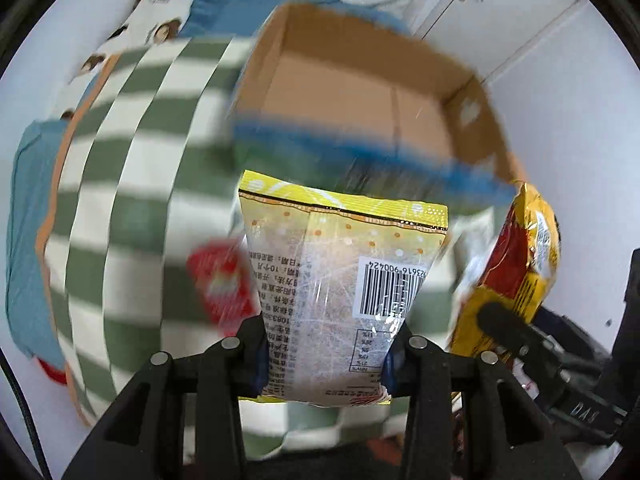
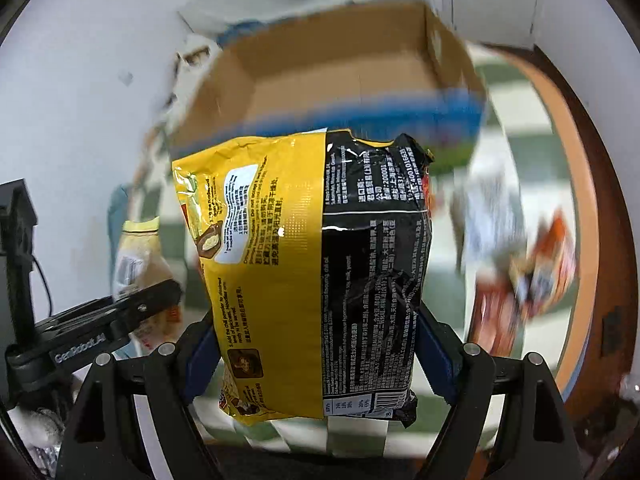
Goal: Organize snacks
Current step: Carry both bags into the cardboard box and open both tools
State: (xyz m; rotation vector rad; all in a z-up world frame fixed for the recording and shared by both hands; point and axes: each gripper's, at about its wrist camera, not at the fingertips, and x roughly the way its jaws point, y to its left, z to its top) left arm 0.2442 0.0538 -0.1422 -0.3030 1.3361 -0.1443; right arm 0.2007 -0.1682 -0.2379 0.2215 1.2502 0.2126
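- In the left wrist view we see our left gripper (image 1: 326, 354) with its jaws pinching the lower sides of a pale yellow snack packet (image 1: 340, 288), barcode side towards the camera; the packet stands up between the jaws, its sealed top edge farthest from us.
- Only this view shows a small red packet (image 1: 224, 284) lying blurred on the green-and-white striped cloth (image 1: 120, 208) just left of the held packet.
- In the right wrist view our right gripper (image 2: 316, 356) has its jaws set wide and pressed on both sides of a yellow-and-black noodle bag (image 2: 312, 272), which fills the gap between them and rises past the pads.
- Only this view shows a heap of orange and white packets (image 2: 528, 264) on the cloth to the right.
- Each view catches the other gripper's packet at its edge.
- Beyond both packets stands an open cardboard box (image 1: 360, 92) with a blue band along its near wall; its inside looks bare where we can see it.
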